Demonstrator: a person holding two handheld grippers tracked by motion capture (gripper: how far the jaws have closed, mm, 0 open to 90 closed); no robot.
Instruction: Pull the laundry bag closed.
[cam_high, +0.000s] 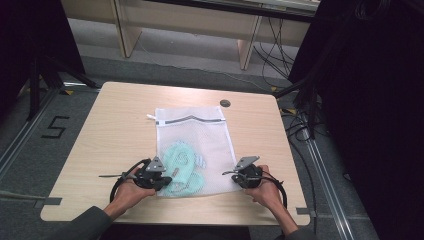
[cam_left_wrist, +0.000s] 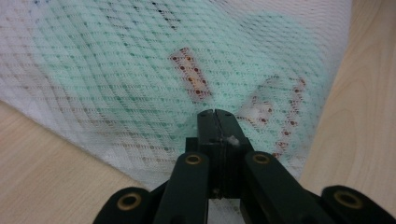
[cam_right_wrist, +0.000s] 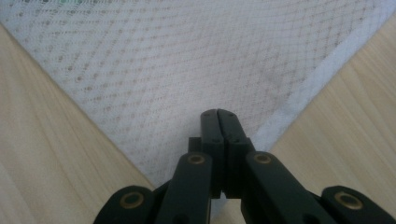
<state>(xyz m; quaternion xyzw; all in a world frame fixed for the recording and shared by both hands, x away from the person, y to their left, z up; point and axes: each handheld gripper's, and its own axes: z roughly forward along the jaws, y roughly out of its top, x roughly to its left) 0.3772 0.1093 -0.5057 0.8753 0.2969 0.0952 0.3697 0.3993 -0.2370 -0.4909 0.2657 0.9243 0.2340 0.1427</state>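
A white mesh bag (cam_high: 200, 135) lies flat on the wooden table (cam_high: 115, 130), its dark-trimmed zip end far from me. Inside its near half is a mint green garment (cam_high: 181, 165). My left gripper (cam_high: 161, 182) is at the bag's near left corner. In the left gripper view its jaws are pressed together (cam_left_wrist: 216, 115) on the mesh over the green garment (cam_left_wrist: 130, 70), with a white fleck caught at the seam. My right gripper (cam_high: 239, 177) is at the near right corner, its jaws together (cam_right_wrist: 218, 113) on the white mesh (cam_right_wrist: 187, 60) close to the seamed edge.
A small dark round disc (cam_high: 225, 103) lies on the table beyond the bag. Bare wood runs on both sides of the bag. Behind the table stand pale shelf legs (cam_high: 129, 35); cables (cam_high: 300, 130) and black stands line the right side. The floor at left bears a "5" (cam_high: 54, 127).
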